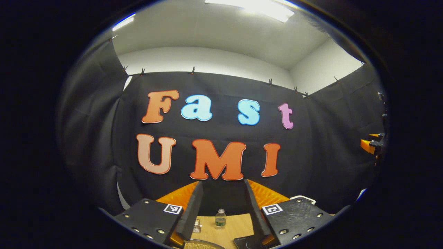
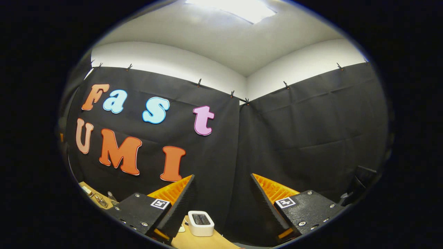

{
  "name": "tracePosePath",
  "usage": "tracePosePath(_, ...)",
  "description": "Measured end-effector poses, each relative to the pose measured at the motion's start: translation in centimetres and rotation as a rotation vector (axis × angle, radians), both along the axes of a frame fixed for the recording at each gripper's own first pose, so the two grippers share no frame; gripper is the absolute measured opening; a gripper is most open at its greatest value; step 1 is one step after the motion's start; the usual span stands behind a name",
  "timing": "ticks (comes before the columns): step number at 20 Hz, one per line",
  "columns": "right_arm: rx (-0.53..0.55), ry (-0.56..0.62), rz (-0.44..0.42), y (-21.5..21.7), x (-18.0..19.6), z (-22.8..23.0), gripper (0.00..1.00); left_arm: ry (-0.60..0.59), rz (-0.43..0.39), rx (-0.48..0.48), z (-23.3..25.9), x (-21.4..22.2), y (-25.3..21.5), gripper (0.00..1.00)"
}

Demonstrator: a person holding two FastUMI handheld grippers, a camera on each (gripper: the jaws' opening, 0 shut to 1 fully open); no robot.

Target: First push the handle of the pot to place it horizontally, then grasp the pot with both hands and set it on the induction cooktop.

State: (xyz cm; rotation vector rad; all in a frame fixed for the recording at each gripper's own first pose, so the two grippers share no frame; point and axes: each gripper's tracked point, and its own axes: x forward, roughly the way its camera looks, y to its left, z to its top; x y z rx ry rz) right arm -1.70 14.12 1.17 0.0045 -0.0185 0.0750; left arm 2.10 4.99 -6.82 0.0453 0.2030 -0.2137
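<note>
In the left gripper view, my left gripper is held high and level, open, with nothing between its fingers. Below them, at the bottom edge, curves a metal rim with a golden inside, apparently the pot. Just right of it lies the corner of a black slab with a white line, apparently the induction cooktop. The pot's handle is hidden. In the right gripper view, my right gripper is also open and holds nothing, facing the booth's corner. The right gripper's orange and black body shows at the far right of the left gripper view.
On the wooden table stand a small clear bottle and a glass jar towards the back. A white box-shaped appliance sits on the table under my right gripper. Small glass items lie far left.
</note>
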Motion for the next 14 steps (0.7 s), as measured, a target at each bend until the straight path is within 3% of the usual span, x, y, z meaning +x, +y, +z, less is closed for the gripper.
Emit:
tracePosePath(2, -0.001, 0.011, 0.011, 0.1, 0.2, -0.6, 0.95, 0.098, -0.057, 0.021, -3.0, -1.1, -1.5, 0.49)
tracePosePath(3, 0.000, 0.012, 0.015, 0.1, 0.3, -0.7, 0.95, 0.153, -0.065, 0.049, -4.9, -1.6, -1.8, 0.47)
tracePosePath(4, -0.001, 0.013, 0.019, 0.2, 0.3, -0.8, 0.95, 0.211, -0.071, 0.082, -6.8, -2.0, -1.8, 0.31)
tracePosePath(5, -0.004, 0.016, 0.019, 0.0, 0.4, -0.9, 0.95, 0.261, -0.073, 0.110, -8.6, -2.6, -1.7, 0.28)
tracePosePath(6, -0.005, 0.019, 0.018, 0.0, 0.6, -1.2, 0.95, 0.326, -0.095, 0.124, -10.3, -3.3, -2.1, 0.13)
tracePosePath(9, -0.004, 0.034, 0.018, -0.3, 0.9, -2.1, 0.98, 0.541, -0.171, 0.130, -16.1, -6.5, -3.2, 0.09)
tracePosePath(14, -0.009, 0.060, 0.013, -0.9, 0.9, -3.4, 0.95, 0.873, -0.204, 0.217, -23.7, -12.9, -1.5, 0.06)
